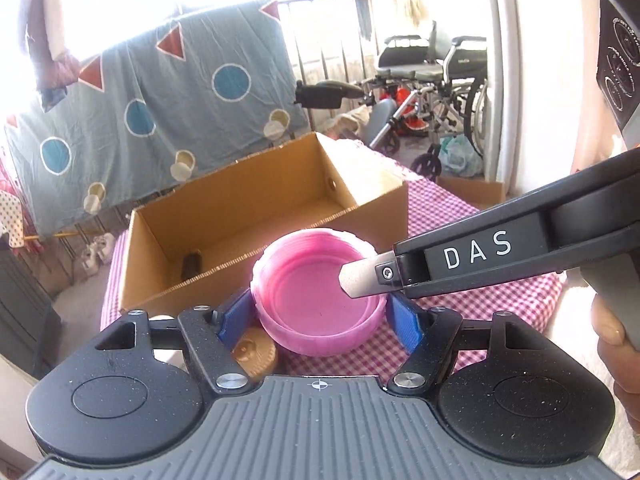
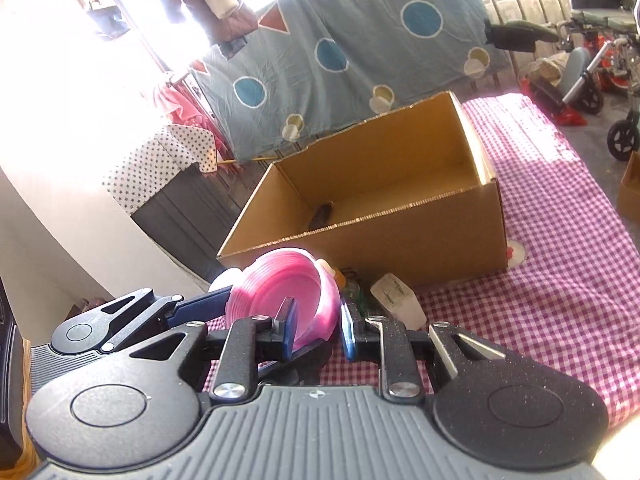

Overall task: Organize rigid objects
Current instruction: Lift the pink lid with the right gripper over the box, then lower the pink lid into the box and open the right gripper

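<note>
A pink ribbed plastic lid (image 1: pixel 320 300) sits hollow side up between the blue pads of my left gripper (image 1: pixel 320 314), which is shut on its sides. My right gripper (image 2: pixel 318 330) comes in from the right in the left wrist view (image 1: pixel 364 280) and clamps the lid's rim (image 2: pixel 280 300), one finger inside the hollow. An open cardboard box (image 1: pixel 248 216) stands just behind, with a small dark object (image 1: pixel 191 266) in its corner; the box also shows in the right wrist view (image 2: pixel 400 220).
A gold ribbed cap (image 1: pixel 256 354) lies under my left finger. A clear flat bottle (image 2: pixel 398 300) lies before the box on the pink checked cloth (image 2: pixel 540 272). A blue patterned sheet (image 1: pixel 160 92) hangs behind. A wheelchair (image 1: pixel 436 76) stands far right.
</note>
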{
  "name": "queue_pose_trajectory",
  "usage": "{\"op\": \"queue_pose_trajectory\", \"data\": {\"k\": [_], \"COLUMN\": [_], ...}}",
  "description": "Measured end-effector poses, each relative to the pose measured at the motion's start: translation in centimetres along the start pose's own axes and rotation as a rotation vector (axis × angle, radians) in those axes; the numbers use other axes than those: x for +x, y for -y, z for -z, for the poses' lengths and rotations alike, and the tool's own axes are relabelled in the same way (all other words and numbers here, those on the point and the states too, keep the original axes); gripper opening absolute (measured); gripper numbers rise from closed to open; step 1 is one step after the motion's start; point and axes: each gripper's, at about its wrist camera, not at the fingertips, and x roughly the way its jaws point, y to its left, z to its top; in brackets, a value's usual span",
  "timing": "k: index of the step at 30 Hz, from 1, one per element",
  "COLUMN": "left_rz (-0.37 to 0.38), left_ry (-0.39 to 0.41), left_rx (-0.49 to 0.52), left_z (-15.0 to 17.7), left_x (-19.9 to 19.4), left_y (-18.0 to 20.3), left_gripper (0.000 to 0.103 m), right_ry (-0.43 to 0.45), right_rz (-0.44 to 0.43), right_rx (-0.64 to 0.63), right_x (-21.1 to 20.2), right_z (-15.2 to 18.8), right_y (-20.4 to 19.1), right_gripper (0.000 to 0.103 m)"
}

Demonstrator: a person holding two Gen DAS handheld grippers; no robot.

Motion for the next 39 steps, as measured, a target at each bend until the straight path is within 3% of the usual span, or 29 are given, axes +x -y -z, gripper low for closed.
{"op": "queue_pose_trajectory", "data": {"k": [3, 7, 12, 17, 22, 29, 35, 39], "left_rz": [-0.034, -0.045, -0.021, -0.002, 0.044, 0.106, 0.095, 0.112], "left_ry": [0.042, 0.035, -0.067, -0.226, -0.399, -0.579, -0.631, -0.646], "left_rx": [-0.005, -0.031, -0.084, -0.11, -0.15, -0.16, -0.037, -0.027], "left_z": [-2.1, -4.5, -6.8, -7.4, -6.6, -4.6, -4.4, -4.5], "left_x": [-0.3, 0.7, 4.3, 8.8, 13.5, 17.8, 18.6, 18.4], "left_y": [-1.7, -4.3, -8.6, -12.0, -14.4, -15.4, -14.1, -13.9], "left_gripper": [0.072, 0.072, 0.072, 0.072, 0.072, 0.073, 0.075, 0.078], "right_ry": [0.031, 0.021, -0.092, -0.265, -0.44, -0.625, -0.727, -0.763], "right_rz": [-0.02, -0.041, -0.086, -0.105, -0.09, -0.055, -0.05, -0.047], "right_rx": [-0.058, -0.121, -0.094, -0.028, 0.042, 0.082, 0.062, 0.058], "right_x": [0.3, 2.3, 7.5, 14.8, 21.3, 27.4, 30.0, 30.7], "right_z": [-2.8, -6.5, -11.3, -14.5, -15.1, -14.2, -13.6, -13.3], "right_y": [-1.8, -3.5, -3.4, -1.8, 0.4, 2.6, 2.6, 2.6], "right_gripper": [0.026, 0.026, 0.026, 0.026, 0.026, 0.026, 0.026, 0.029]}}
